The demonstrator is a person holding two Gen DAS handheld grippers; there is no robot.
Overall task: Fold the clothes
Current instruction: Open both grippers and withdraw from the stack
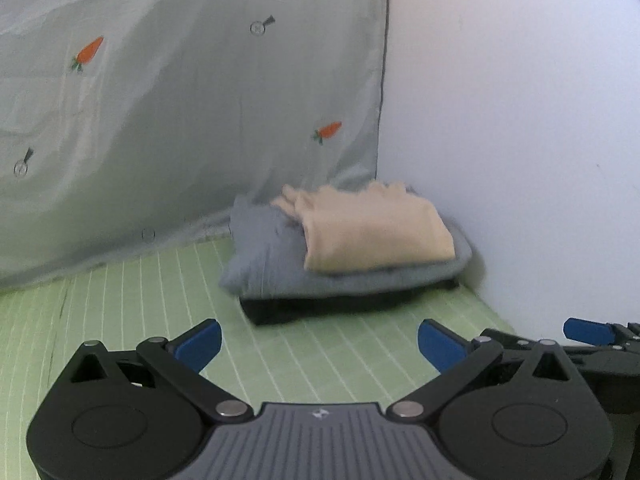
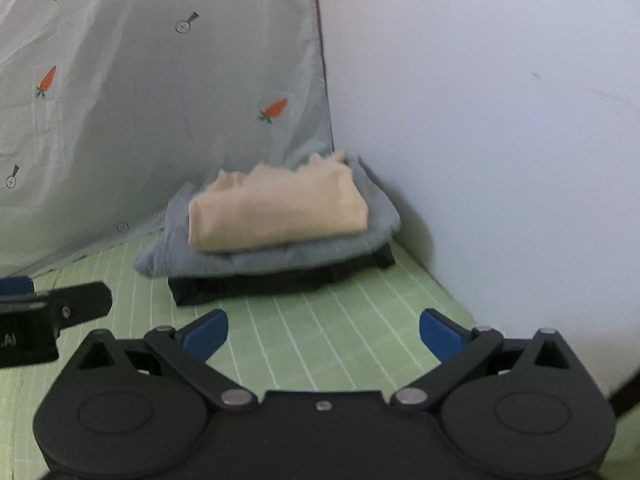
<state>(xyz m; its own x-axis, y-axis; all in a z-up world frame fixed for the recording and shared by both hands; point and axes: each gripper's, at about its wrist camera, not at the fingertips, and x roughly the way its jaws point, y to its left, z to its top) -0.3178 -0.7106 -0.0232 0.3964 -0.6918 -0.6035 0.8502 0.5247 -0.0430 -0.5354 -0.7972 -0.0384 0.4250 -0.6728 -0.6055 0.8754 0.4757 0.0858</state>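
A stack of folded clothes sits in the corner of the green striped mat: a beige garment (image 1: 376, 232) (image 2: 276, 212) on top, a grey-blue one (image 1: 272, 264) (image 2: 256, 256) under it, a black one (image 1: 304, 306) (image 2: 248, 286) at the bottom. My left gripper (image 1: 319, 346) is open, a short way in front of the stack, nothing between its blue pads (image 1: 200, 344). My right gripper (image 2: 323, 338) is open too, empty, facing the same stack. The right gripper's finger (image 1: 588, 330) shows at the left wrist view's right edge; the left gripper's finger (image 2: 56, 308) shows at the right wrist view's left edge.
A grey sheet with carrot prints (image 1: 180, 100) (image 2: 140, 120) hangs behind the stack on the left. A white wall (image 1: 520, 140) (image 2: 480, 120) closes the right side. The green striped mat (image 1: 140, 300) (image 2: 320, 312) stretches in front of the clothes.
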